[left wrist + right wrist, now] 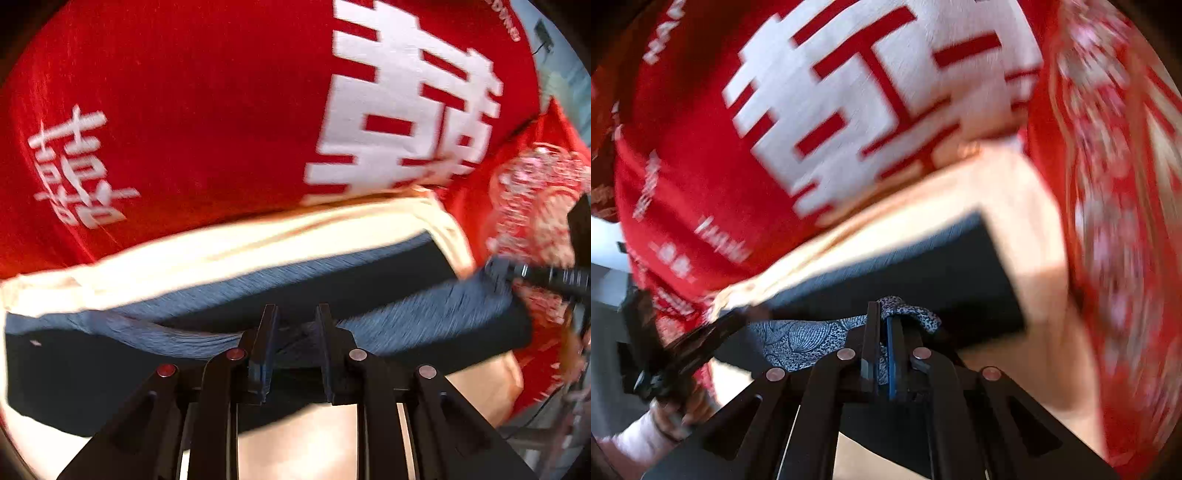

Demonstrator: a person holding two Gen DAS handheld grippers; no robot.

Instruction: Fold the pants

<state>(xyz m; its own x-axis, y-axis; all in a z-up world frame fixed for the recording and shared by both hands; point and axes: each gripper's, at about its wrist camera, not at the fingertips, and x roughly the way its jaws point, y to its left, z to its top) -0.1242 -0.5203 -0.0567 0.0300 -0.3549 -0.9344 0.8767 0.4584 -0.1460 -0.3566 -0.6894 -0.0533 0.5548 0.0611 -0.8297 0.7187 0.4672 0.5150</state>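
Observation:
The dark blue pants (369,291) hang stretched between both grippers, lifted a little above a cream cloth (221,251). My left gripper (295,311) has its jaws narrowly apart, pinching a bunched blue-grey edge of the pants. In the right wrist view my right gripper (884,314) is shut on a patterned grey part of the pants (942,266), which curls over one fingertip. Each gripper shows in the other's view: the right gripper (517,273) at the pants' right end, the left gripper (738,321) at their left end.
A red cover (184,110) with large white characters lies beyond the cream cloth (1015,206). A red flowered cloth (1115,221) lies to the right. A hand in a white sleeve (635,443) holds the left gripper. Both views are motion-blurred.

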